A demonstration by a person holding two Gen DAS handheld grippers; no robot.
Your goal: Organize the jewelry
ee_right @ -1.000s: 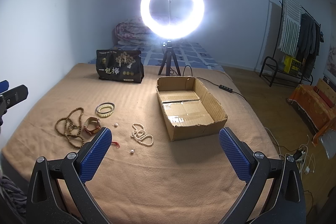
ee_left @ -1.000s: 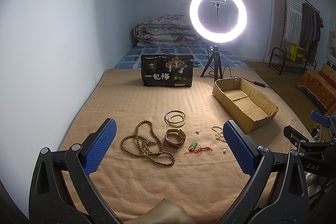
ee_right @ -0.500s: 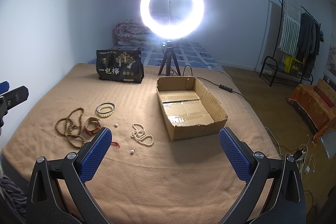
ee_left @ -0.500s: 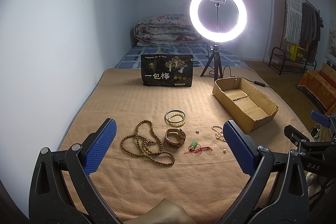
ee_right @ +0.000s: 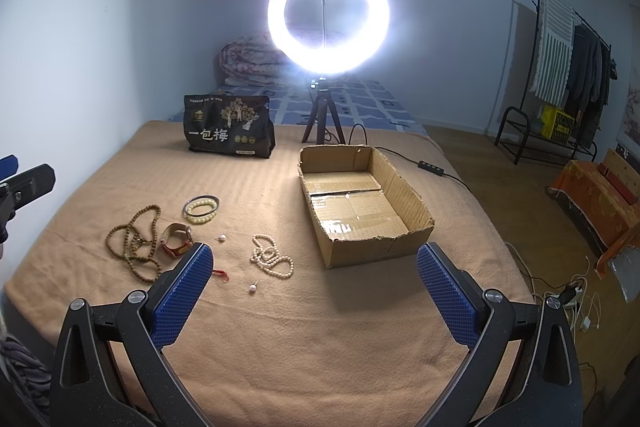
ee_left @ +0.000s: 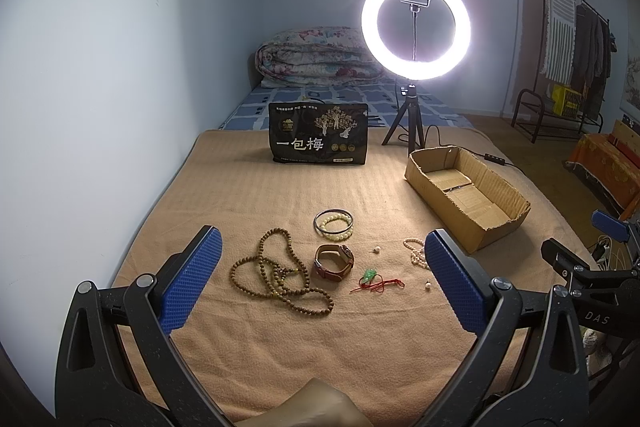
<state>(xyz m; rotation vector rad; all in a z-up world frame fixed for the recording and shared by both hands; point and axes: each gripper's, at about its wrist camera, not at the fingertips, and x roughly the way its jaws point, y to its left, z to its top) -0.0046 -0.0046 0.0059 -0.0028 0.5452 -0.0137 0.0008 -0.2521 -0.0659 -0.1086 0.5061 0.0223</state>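
Bedroom; tan blanket [ee_left: 248,195] covers the work surface. Jewelry lies loose: wooden bead necklace [ee_left: 276,273], watch [ee_left: 334,261], pearl strand [ee_right: 270,259]. Cardboard box [ee_right: 404,187] stands empty. Left gripper [ee_left: 320,287] and right gripper [ee_right: 312,291] both spread wide, holding nothing. Sorting not begun; next move likely needs descent onto one piece.

Each claw [ee_left: 320,283] has black angular arms, silver screws and blue textured pads [ee_left: 192,283]; one frame reads "DAS".

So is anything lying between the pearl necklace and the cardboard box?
Nothing visible: only bare blanket separates the pearl necklace from the cardboard box. The open right gripper hovers near both.
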